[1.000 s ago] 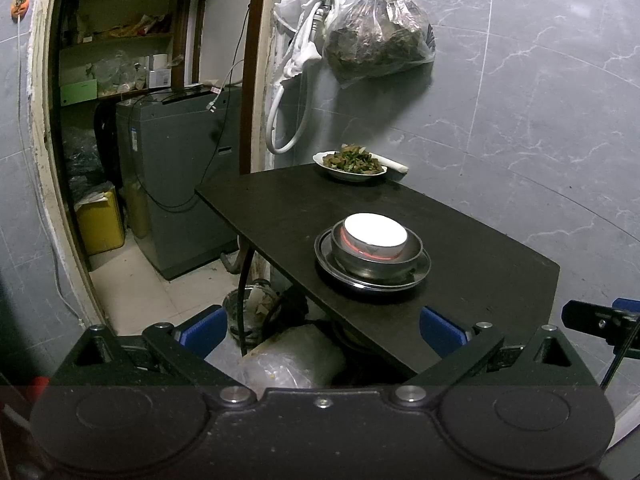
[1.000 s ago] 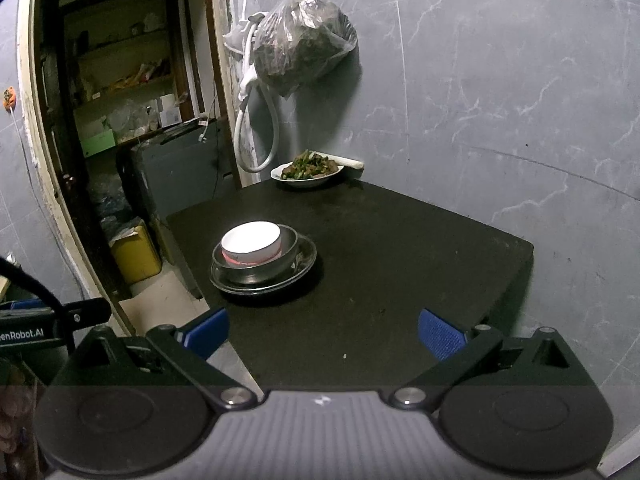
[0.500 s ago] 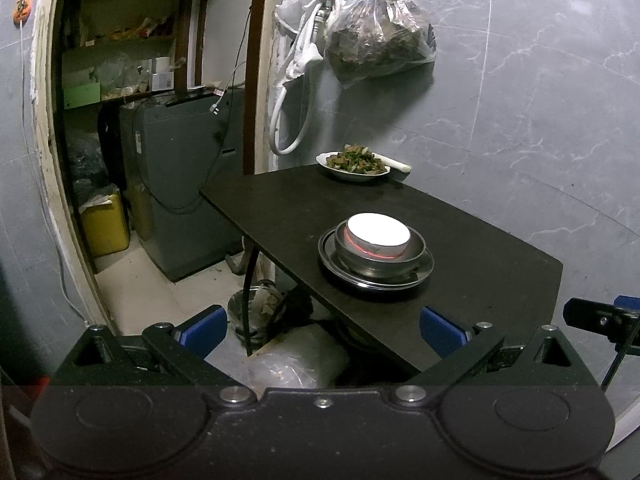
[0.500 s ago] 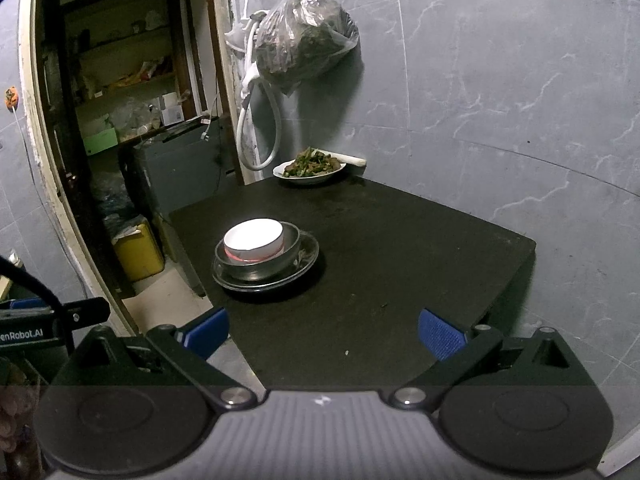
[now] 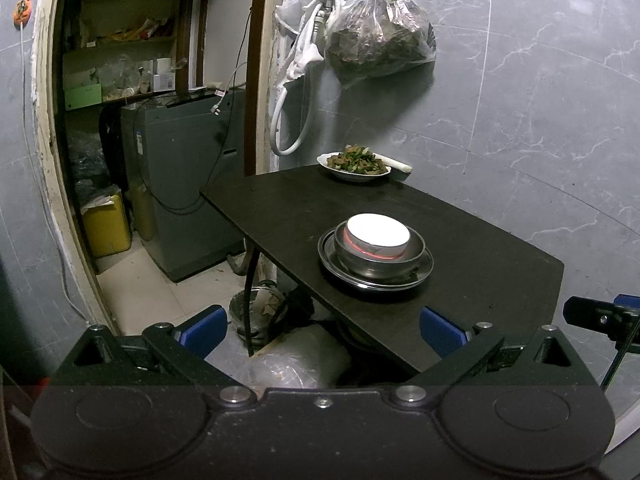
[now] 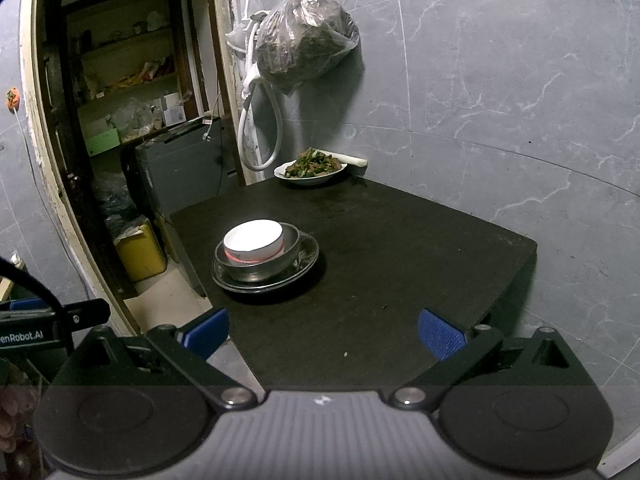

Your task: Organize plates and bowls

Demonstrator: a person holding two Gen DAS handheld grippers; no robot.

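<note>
On the black table (image 5: 460, 236) (image 6: 400, 248) stands one stack: a white bowl (image 5: 378, 233) (image 6: 253, 240) nested in a steel bowl (image 5: 414, 254) (image 6: 290, 252), which rests on a steel plate (image 5: 426, 270) (image 6: 308, 262). A white plate of cooked greens (image 5: 354, 165) (image 6: 311, 168) sits at the table's far edge by the wall. My left gripper (image 5: 322, 330) hangs open off the table's near left corner, short of the stack. My right gripper (image 6: 322, 330) is open above the near table edge, nothing between its fingers.
A plastic bag (image 5: 376, 40) and a white hose (image 5: 292, 120) hang on the grey tiled wall behind the table. Left of the table, a doorway opens onto a grey washing machine (image 5: 180, 184), a yellow container (image 5: 106, 226) and shelves. Bags lie under the table (image 5: 296, 360).
Both views have drifted slightly; the stack sits a little further right in each frame. Both grippers have stayed open and nothing on the table has moved.
</note>
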